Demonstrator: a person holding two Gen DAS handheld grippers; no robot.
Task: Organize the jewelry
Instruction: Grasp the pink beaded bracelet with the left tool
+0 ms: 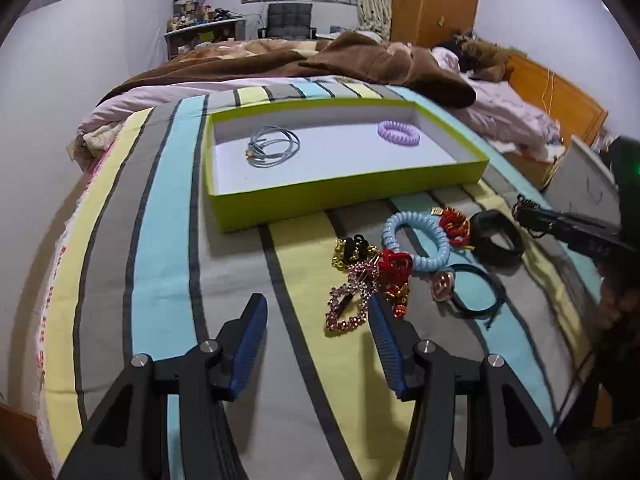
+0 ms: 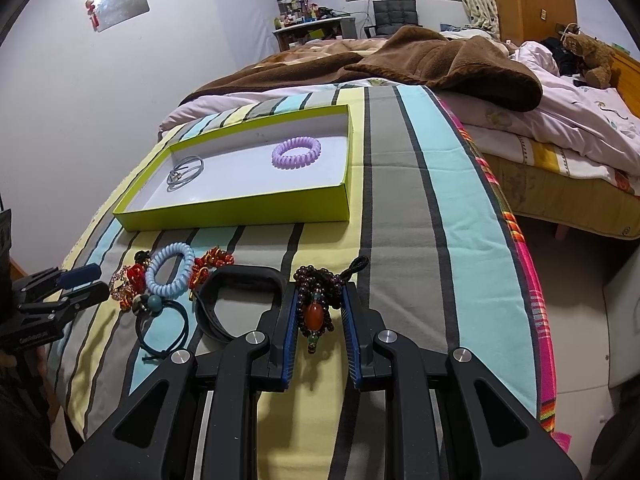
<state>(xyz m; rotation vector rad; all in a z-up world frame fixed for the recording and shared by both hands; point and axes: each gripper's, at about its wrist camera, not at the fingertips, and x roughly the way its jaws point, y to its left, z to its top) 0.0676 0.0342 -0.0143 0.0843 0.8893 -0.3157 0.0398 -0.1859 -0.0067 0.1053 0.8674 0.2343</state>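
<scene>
Nearest, R side: my right gripper is closed on a dark beaded bracelet w/ an orange oval stone, its black cord loop sticking up past the tips.

L side: my left gripper has jaws spread wide, nothing between them, low over the striped bedspread. Its right finger tip sits just beside a pink rhinestone chain.

Loose pile on the spread, just past the tips:
- red knotted ornaments w/ gold bits
- gold chain w/ black tie
- pale blue spiral hair tie, touching the red pieces
- black elastic w/ round pink charm
- black wrist band, beside the right gripper's left finger

Farther: lime-green shallow box, white inside, flat on the spread. Contents: grey-blue cord loops at its left end, lilac spiral hair tie toward its right, well apart.

Beyond: brown blanket, bed w/ pink sheet.
</scene>
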